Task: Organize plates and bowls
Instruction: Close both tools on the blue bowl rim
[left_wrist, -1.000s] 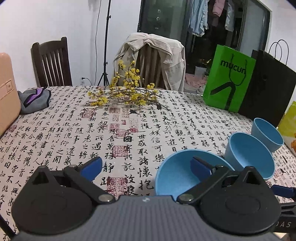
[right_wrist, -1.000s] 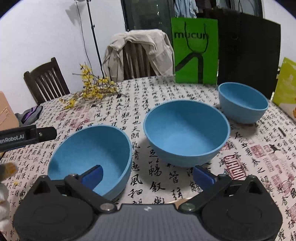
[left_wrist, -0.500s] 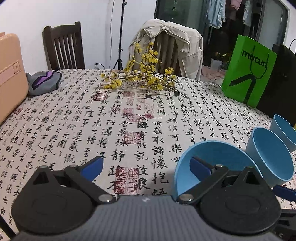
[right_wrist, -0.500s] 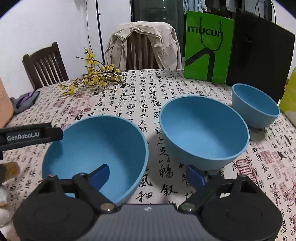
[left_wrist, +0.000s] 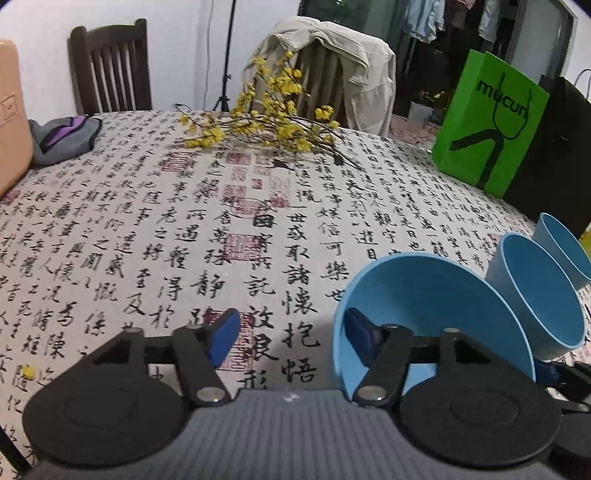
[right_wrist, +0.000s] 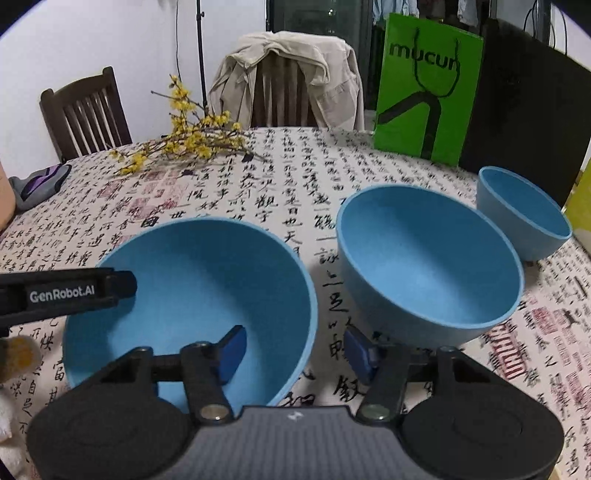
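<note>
Both grippers closing over the big bowl's rim

The left gripper (left_wrist: 288, 334) and right gripper (right_wrist: 293, 349) each straddled opposite walls of the large blue bowl (right_wrist: 207, 280) on the table (right_wrist: 280, 184), pads not yet pressing.

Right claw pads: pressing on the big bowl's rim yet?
Apart. The right wrist view shows the right claw straddling the large bowl's rim, one pad inside, one outside, gaps on both sides. The jaws are closing.

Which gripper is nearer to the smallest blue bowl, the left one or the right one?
Right. The right gripper straddles the largest bowl's near-right rim, two bowls from the smallest bowl. The left gripper straddles its far-left rim.
</note>
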